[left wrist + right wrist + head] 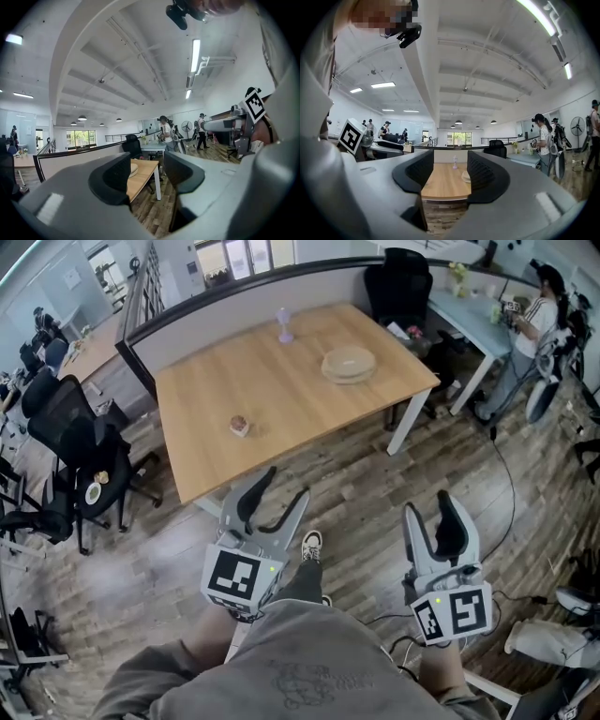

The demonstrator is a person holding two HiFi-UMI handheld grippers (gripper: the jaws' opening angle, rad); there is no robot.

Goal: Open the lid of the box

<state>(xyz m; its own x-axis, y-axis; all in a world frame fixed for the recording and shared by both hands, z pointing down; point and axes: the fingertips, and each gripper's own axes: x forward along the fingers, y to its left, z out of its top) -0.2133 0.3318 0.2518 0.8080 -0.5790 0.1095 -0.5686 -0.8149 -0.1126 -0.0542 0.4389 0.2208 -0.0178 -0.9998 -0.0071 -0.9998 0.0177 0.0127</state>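
Note:
A round, flat, tan box (pixel 349 364) sits near the right edge of the wooden table (pixel 281 399); it also shows in the right gripper view as the round box (pixel 465 176). A small brown object (pixel 240 426) lies nearer the table's front. My left gripper (pixel 286 486) hangs in front of the table's near edge, open and empty. My right gripper (pixel 428 507) stands over the floor to the right, jaws wide open and empty. Both are well short of the box. The left gripper (pixel 146 171) looks past the table's corner; the right gripper (pixel 450 171) faces the table head-on.
A small purple figure (pixel 284 326) stands at the table's far side by a grey partition (pixel 234 315). Black office chairs (pixel 70 437) crowd the left. A black chair (pixel 398 282) and a second desk with a person (pixel 539 320) are at right. Cables (pixel 506 493) cross the floor.

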